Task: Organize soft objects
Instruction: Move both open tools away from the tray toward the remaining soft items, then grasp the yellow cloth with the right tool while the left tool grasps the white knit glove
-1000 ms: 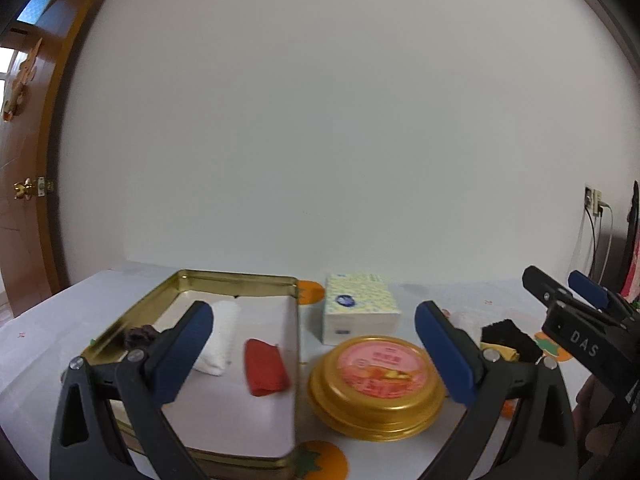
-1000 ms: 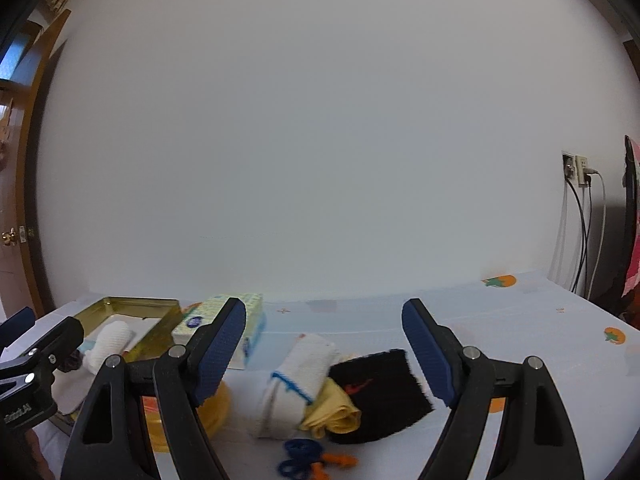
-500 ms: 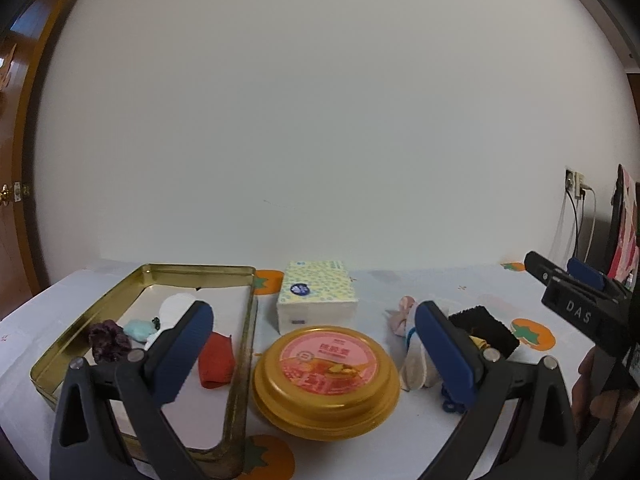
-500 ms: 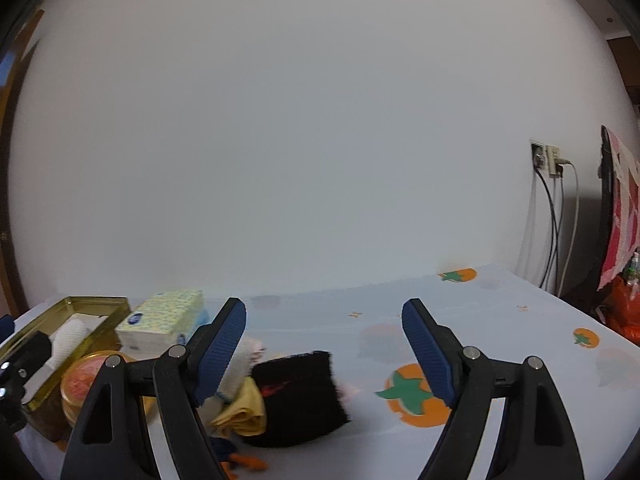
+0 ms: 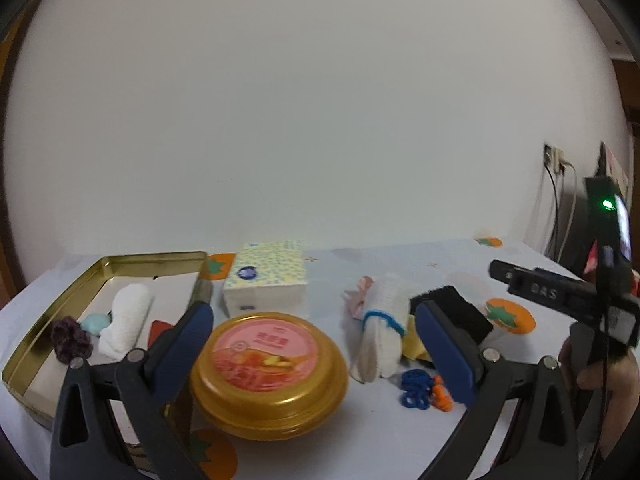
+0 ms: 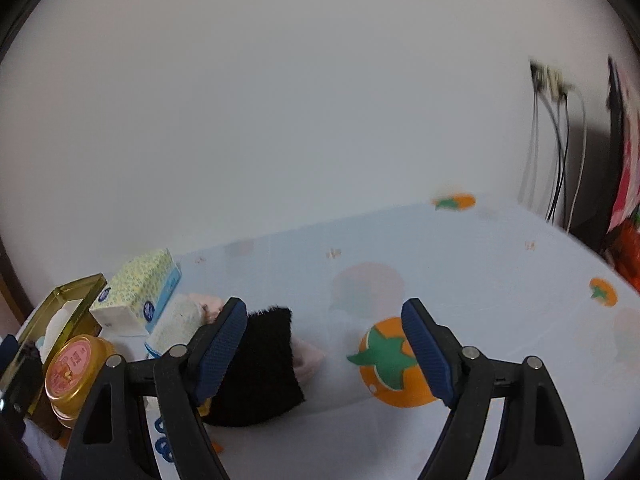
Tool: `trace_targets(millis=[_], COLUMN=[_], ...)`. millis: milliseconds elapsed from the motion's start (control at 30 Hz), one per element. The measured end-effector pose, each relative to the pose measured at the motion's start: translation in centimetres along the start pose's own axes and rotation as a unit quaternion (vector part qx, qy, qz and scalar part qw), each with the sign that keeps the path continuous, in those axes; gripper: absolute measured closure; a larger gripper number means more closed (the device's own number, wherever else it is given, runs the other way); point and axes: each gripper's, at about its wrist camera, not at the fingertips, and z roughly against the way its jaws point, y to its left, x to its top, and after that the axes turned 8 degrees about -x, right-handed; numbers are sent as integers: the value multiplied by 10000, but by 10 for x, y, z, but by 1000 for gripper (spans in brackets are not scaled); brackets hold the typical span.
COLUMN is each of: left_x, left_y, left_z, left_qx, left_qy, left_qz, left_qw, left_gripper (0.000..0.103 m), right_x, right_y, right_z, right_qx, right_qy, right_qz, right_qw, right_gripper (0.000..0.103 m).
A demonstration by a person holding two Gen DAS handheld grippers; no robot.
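Note:
A gold rectangular tin (image 5: pixel 100 268) holds a rolled white cloth (image 5: pixel 128 316), a purple scrunchie (image 5: pixel 70 338), a teal piece (image 5: pixel 95 322) and a red cloth (image 5: pixel 160 328). Right of it lie a banded white towel (image 5: pixel 384 328), a black cloth (image 5: pixel 452 312), a yellow cloth (image 5: pixel 414 346) and blue hair ties (image 5: pixel 416 390). My left gripper (image 5: pixel 312 316) is open and empty above the round gold tin (image 5: pixel 268 364). My right gripper (image 6: pixel 324 308) is closing with nothing between its fingers. The black cloth (image 6: pixel 260 364) lies by its left finger.
A tissue pack (image 5: pixel 268 276) stands behind the round tin. A pink scrap (image 5: pixel 360 296) and an orange piece (image 5: pixel 442 394) lie among the cloths. The tablecloth (image 6: pixel 480 280) has orange fruit prints. Cables (image 6: pixel 556 160) hang at the far right wall.
Both views have swung to the right. The cloth pile has come into the left view. In the right view the black cloth has slid from centre to the left finger, and the jaws have narrowed.

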Motion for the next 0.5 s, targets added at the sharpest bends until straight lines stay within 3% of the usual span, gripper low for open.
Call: trace_targets(millis=[67,167,267,400,500], left_x=[0,1,1,1,1], left_y=[-1,2,5,4,3], left_z=[-2,-3,-3,-4,-4], left_qx=[-50,-40,-36,-37,-32], left_qy=[31,78,86,114,111], left_qz=[-7,88,174,147,130], left_qw=[10000,9999,9998,9998,9998], left_gripper=[1,1,1,1,1], right_x=[-1,-6,-10,-14,-16], right_y=[-6,-11,-3,17,18], right_z=[-11,-26,-29,-34,-41], right_qx=[113,435,810,966,983], right_qy=[351,802,972,1222,1395], right_qz=[-46,-182,-63,398,402], right_qw=[9993,9957,9919,9870,9845], right_gripper=[42,48,48,48,48])
